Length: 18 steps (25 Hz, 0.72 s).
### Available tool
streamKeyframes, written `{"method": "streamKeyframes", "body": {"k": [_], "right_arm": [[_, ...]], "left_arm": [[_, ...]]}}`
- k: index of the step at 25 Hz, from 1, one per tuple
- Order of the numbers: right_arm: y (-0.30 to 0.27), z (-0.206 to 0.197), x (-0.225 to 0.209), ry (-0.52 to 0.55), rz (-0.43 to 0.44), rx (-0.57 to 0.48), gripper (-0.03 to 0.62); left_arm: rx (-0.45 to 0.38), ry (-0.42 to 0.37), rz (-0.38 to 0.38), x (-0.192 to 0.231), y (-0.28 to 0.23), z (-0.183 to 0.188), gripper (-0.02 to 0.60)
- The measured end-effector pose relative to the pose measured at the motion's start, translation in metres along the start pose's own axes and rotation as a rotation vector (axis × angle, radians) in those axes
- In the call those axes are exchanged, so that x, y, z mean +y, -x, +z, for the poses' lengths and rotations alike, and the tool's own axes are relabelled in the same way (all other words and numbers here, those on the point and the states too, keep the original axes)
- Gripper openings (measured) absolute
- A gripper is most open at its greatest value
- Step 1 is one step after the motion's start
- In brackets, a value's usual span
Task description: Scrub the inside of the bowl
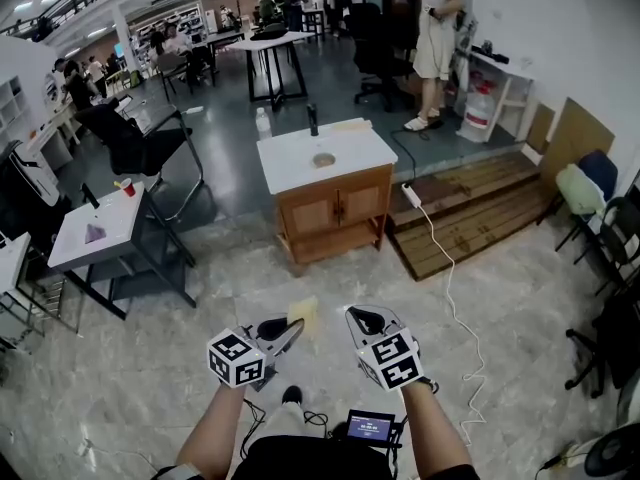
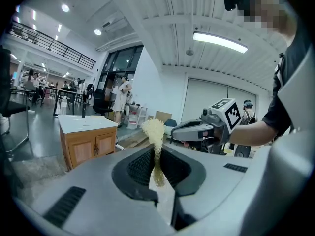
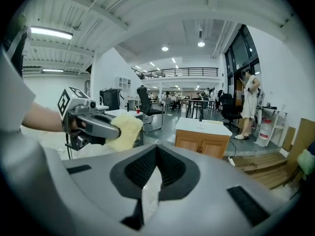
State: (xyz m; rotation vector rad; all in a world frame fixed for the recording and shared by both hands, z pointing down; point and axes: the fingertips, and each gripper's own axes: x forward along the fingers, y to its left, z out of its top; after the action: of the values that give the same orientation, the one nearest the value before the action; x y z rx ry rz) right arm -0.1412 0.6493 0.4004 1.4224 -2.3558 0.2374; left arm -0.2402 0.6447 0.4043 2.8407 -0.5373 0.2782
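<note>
A small brown bowl (image 1: pixel 323 159) sits on the white top of a wooden cabinet (image 1: pixel 335 208), a few steps ahead of me. My left gripper (image 1: pixel 287 334) is shut on a yellow sponge (image 1: pixel 303 314), held at waist height. From the left gripper view the sponge (image 2: pixel 154 132) sticks up out of the shut left gripper (image 2: pixel 157 150). My right gripper (image 1: pixel 362 320) hangs beside it, shut and empty. The right gripper (image 3: pixel 156 149) view shows its jaws together, with the sponge (image 3: pixel 126 130) off to the left.
A clear bottle (image 1: pixel 263 123) and a dark bottle (image 1: pixel 312 119) stand at the cabinet top's back edge. A white cable (image 1: pixel 447 268) runs over the marble floor to a wooden platform (image 1: pixel 470 208). A small table (image 1: pixel 100 230) stands left; office chairs and people fill the background.
</note>
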Motion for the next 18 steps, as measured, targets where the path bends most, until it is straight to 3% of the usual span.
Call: {"method": "streamKeyframes", "body": {"k": [18], "right_arm": [[0.001, -0.006, -0.010, -0.014, 0.005, 0.009, 0.008]], "left_arm": [[0.002, 0.006, -0.012, 0.003, -0.009, 0.000, 0.026]]}}
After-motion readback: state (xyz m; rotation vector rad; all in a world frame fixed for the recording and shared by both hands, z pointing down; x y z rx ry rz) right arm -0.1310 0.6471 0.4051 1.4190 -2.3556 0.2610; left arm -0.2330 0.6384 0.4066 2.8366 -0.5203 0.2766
